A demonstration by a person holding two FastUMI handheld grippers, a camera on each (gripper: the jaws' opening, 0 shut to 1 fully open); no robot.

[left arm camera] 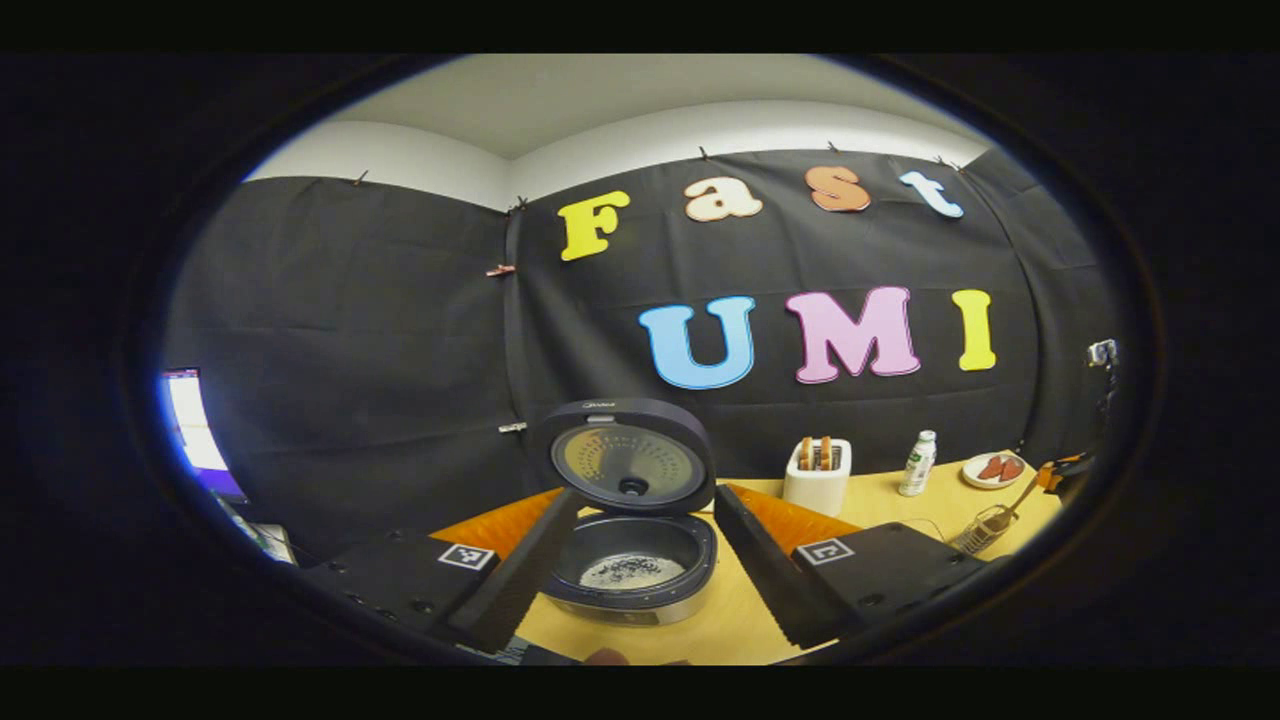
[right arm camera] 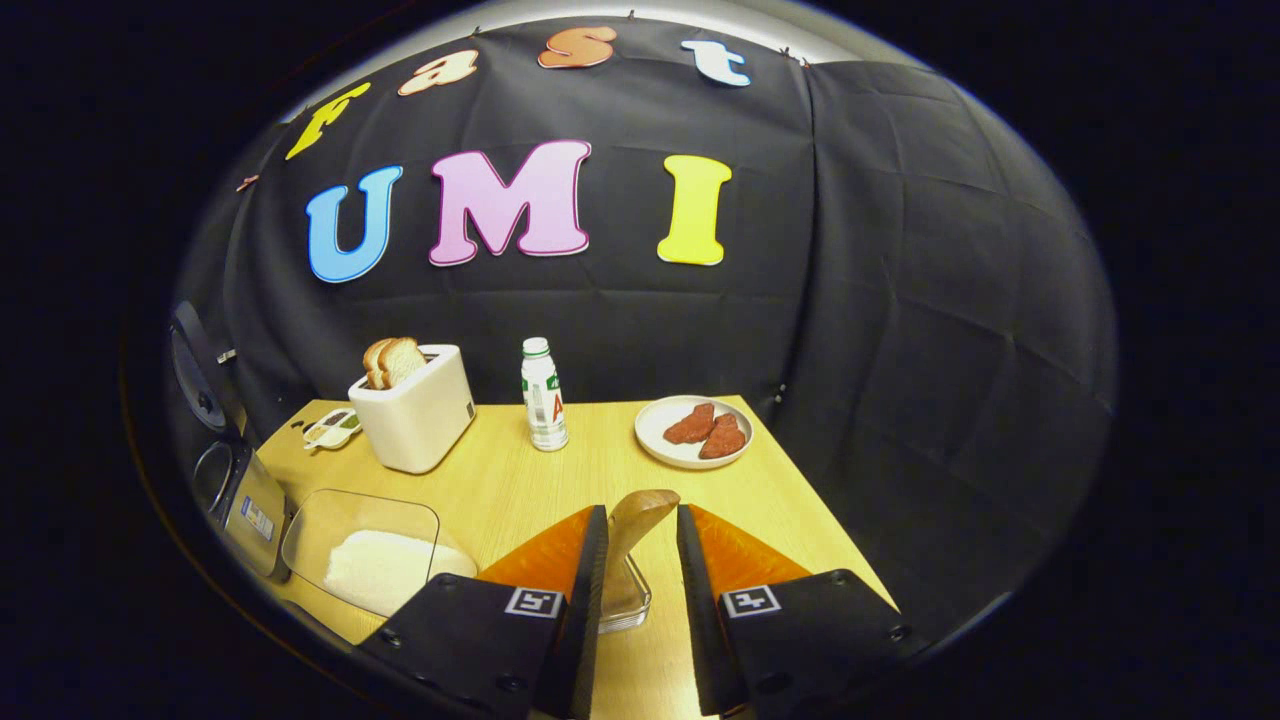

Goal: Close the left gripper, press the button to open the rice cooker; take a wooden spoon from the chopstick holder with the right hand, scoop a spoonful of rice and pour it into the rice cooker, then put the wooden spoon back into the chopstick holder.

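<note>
The right gripper (right arm camera: 640, 545) is narrowed around the spoon (right arm camera: 632, 530), which stands upright in the holder (right arm camera: 622, 600) on the near table; contact unclear. The cooker (left arm camera: 632, 560) gapes left, before the wide-open left gripper (left arm camera: 640, 555).

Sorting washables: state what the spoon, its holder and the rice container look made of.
Wooden spoon: wood, matte brown with a smooth rounded end. Chopstick holder: probably clear glass or plastic, since the table shows through. Rice container: clear, likely plastic, thin glossy rim.
</note>
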